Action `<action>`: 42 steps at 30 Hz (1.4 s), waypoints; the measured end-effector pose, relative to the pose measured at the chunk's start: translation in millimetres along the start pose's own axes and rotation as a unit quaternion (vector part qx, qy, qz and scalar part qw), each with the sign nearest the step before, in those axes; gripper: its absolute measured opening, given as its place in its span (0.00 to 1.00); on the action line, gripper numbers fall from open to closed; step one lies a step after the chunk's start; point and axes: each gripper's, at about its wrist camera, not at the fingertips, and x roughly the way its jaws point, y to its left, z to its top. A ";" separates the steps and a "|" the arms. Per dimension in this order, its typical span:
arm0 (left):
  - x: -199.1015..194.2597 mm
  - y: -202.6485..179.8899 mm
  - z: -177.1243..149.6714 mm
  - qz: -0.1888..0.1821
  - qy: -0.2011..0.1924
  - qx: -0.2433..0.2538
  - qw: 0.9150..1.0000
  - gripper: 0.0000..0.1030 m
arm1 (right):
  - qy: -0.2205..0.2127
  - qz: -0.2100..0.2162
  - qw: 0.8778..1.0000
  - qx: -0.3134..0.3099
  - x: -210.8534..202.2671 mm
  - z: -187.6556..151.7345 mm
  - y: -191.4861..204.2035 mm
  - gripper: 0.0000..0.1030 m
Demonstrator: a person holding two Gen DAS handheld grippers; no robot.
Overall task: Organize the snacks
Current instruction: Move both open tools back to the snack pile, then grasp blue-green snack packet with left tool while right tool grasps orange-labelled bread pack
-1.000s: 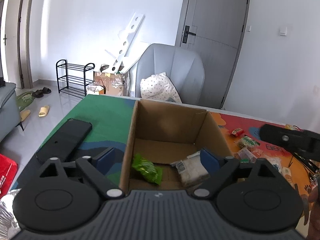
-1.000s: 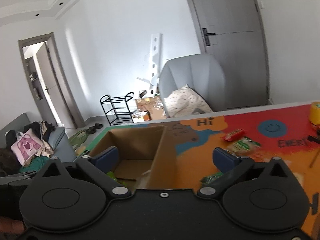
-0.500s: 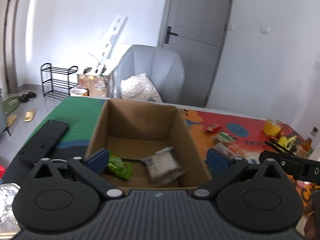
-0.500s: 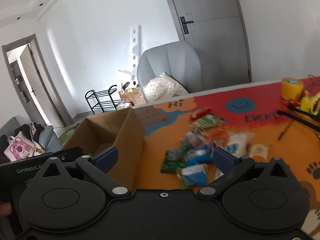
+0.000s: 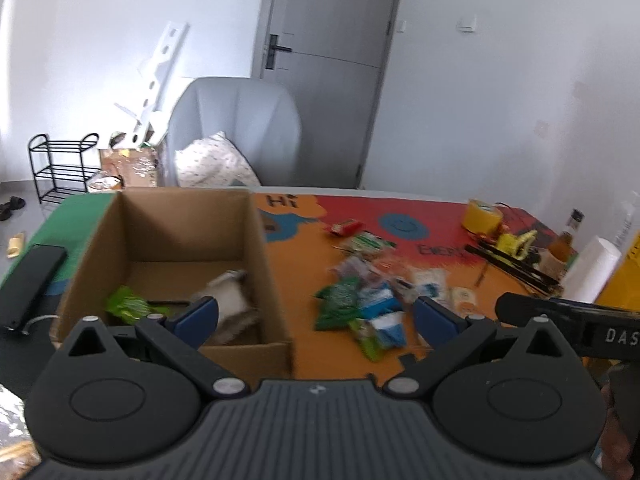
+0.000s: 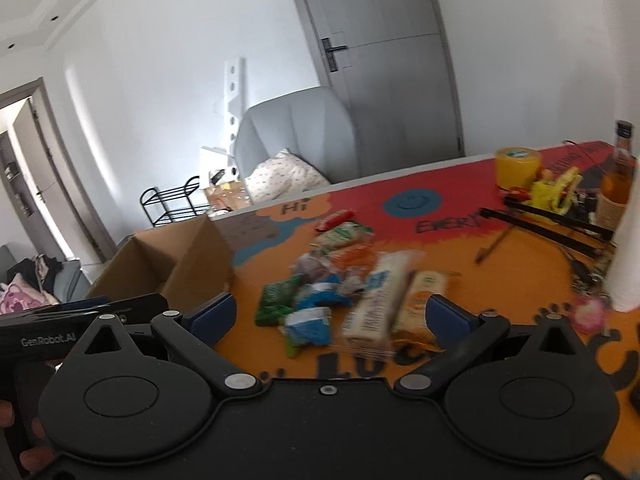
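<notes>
An open cardboard box (image 5: pixel 256 280) (image 6: pixel 188 256) stands on the colourful table mat. Inside it lie a green packet (image 5: pixel 128 304) and a pale grey packet (image 5: pixel 232 300). To its right a pile of snack packets (image 5: pixel 368 300) (image 6: pixel 340 292) lies on the orange part of the mat. My left gripper (image 5: pixel 314 316) is open and empty, straddling the box's right wall. My right gripper (image 6: pixel 328 316) is open and empty over the near side of the pile, above a long white packet (image 6: pixel 376 300).
A red snack bar (image 6: pixel 335 218) and a green-white packet (image 6: pixel 344 234) lie farther back. A yellow tape roll (image 6: pixel 516 166), a bottle (image 6: pixel 620 168), black rods (image 6: pixel 552 224) and a white roll (image 6: pixel 628 248) crowd the right. A black device (image 5: pixel 30 280) lies left of the box.
Both grippers have swung right, from over the box toward the snack pile. The pale grey packet, earlier between the left fingers, now lies in the box.
</notes>
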 end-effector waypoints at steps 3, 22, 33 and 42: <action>-0.4 -13.3 -1.9 -0.018 -0.015 0.008 1.000 1.00 | -0.007 -0.016 1.000 0.009 -5.2 -0.6 -12.2 1.00; 42.3 -53.1 -9.2 -0.038 0.005 0.004 0.999 0.92 | 0.002 -0.038 0.999 0.020 13.2 -5.2 -50.4 0.87; 87.1 -56.8 -20.3 -0.028 0.050 -0.003 0.998 0.67 | 0.038 -0.037 0.998 0.035 51.9 -10.6 -60.5 0.73; 117.4 -53.9 -24.1 -0.015 0.076 -0.015 0.997 0.64 | 0.065 -0.044 0.996 0.036 83.2 -13.3 -66.0 0.67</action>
